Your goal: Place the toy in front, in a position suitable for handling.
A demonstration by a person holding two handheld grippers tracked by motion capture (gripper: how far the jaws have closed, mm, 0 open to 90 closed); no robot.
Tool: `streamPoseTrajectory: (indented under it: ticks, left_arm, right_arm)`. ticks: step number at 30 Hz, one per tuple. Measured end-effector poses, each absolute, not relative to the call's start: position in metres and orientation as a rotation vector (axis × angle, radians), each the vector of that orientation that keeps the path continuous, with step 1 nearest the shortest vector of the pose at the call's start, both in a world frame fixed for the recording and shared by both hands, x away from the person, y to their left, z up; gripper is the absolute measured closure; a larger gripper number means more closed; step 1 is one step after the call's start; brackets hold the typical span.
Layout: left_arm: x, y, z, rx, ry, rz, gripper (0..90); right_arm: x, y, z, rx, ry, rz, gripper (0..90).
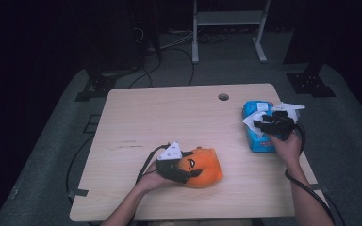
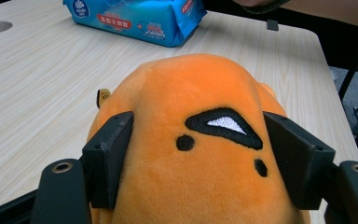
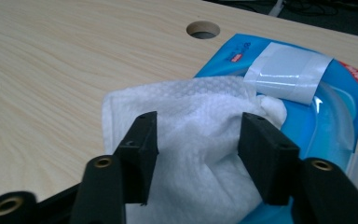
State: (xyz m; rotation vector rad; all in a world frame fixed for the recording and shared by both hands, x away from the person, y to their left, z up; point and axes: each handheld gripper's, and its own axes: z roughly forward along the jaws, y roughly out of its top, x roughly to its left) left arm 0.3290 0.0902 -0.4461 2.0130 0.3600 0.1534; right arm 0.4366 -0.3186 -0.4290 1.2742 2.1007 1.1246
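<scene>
Two things sat on my table (image 1: pixel 136 117): an orange plush (image 1: pixel 202 167) near the front, clamped by my left gripper (image 1: pixel 181 172), and a blue wipes pack (image 1: pixel 258 134) at the right edge, where my right gripper (image 1: pixel 266 123) pinched a white wipe (image 3: pixel 191 135) sticking out. A cable hole (image 1: pixel 223 97) sat just beyond.

An orange plush (image 1: pixel 201 167) with a black-rimmed white eye and two black dots lies on the near middle of the table, clasped at both sides by the left gripper's jaws (image 2: pixel 198 158). A blue wipes pack (image 1: pixel 257 127) lies flat near the right edge – its clear flap peeled back. A white wipe (image 3: pixel 186 140) sticks out of its opening, between the right gripper's jaws (image 3: pixel 198 154).
</scene>
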Motion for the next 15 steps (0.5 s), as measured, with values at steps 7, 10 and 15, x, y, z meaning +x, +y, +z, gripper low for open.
streamPoseTrajectory:
  ticks: [7, 10, 15]
  left_arm:
    - [0.3295, 0.0906, -0.4463, 2.015, 0.358, 0.152, 27.9]
    - [0.3294, 0.0906, -0.4462, 2.018, 0.356, 0.153, 27.7]
    - [0.3297, 0.0908, -0.4466, 2.013, 0.36, 0.149, 27.4]
  right_arm:
    - [0.4382, -0.321, -0.4328, 1.301, 2.077, 1.141, 61.8]
    - [0.437, -0.3242, -0.432, 1.303, 2.06, 1.148, 69.2]
    - [0.4366, -0.3263, -0.4333, 1.319, 2.058, 1.159, 71.8]
